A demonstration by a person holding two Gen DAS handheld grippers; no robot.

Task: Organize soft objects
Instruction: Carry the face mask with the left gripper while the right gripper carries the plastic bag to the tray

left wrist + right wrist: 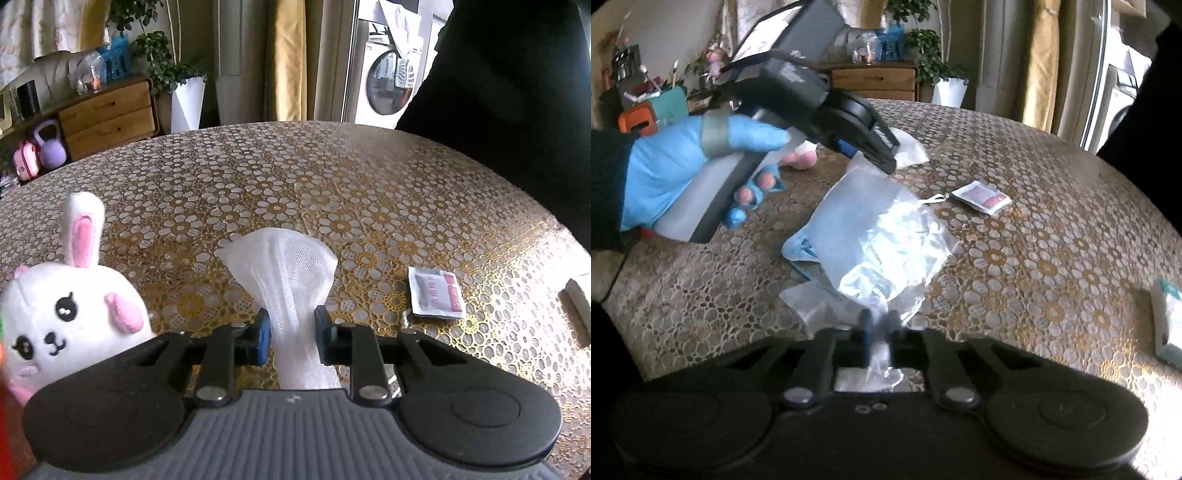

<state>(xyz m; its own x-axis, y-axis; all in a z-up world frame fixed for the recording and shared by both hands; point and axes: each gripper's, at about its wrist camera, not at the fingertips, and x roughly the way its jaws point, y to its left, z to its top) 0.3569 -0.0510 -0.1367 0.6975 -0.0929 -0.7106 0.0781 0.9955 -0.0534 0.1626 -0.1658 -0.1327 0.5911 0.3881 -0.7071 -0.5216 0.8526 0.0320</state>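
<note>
The bunny [70, 321] is cut off beside the left gripper [291, 332], which pinches a white cloth [284, 269]. The right gripper [879, 332], blurred, clamps a clear bag [882, 240].

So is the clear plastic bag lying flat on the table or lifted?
Lifted. The clear plastic bag hangs stretched between the right gripper at its near end and the left gripper at its far end.

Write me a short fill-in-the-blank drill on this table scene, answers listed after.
1. The plush toy beside the left gripper is a white ____.
2. The right gripper is shut on a clear ____ bag.
3. The hand holding the left gripper wears a ____ glove.

Missing words: rabbit; plastic; blue
</note>
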